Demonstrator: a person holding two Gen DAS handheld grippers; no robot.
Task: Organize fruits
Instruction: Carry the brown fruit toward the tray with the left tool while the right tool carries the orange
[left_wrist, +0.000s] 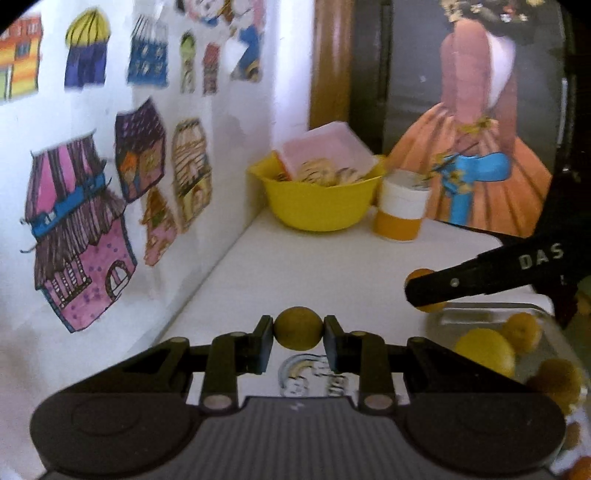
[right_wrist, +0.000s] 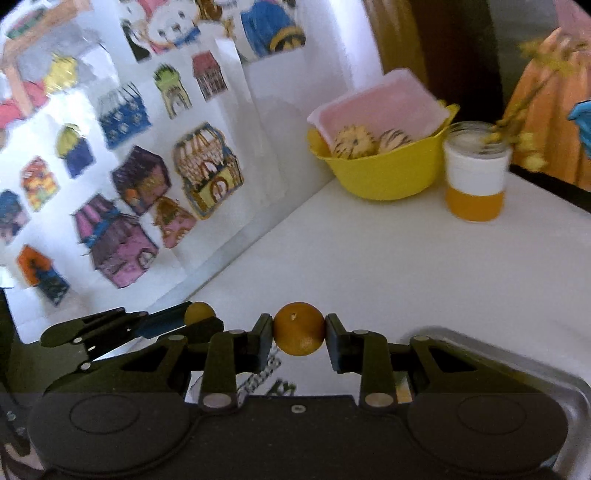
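Both grippers carry fruit above a white table (right_wrist: 369, 266). The left gripper (left_wrist: 298, 334) has its fingers clamped on a small dull-yellow fruit (left_wrist: 298, 333), held at mid-height so it sits square between the pads. The right gripper (right_wrist: 299, 334) is clamped the same way on a small orange fruit (right_wrist: 299, 333), stem dimple facing up.

In the left view the right gripper reaches in from the right with its fruit just above a clear glass dish (left_wrist: 546, 332) that already holds a lemon (left_wrist: 485, 350) and several small orange fruits (left_wrist: 522, 330). In the right view a metal tray (right_wrist: 569, 391) shows at the lower right edge; I cannot tell how tray and dish relate.

Likely step: sorting, each gripper taking one fruit by kind. The yellow bowl (right_wrist: 388, 177) at the back holds a pink container and patterned round items, beside a white-and-orange jar (right_wrist: 474, 173), well apart from both grippers. The wall carries drawings of houses.
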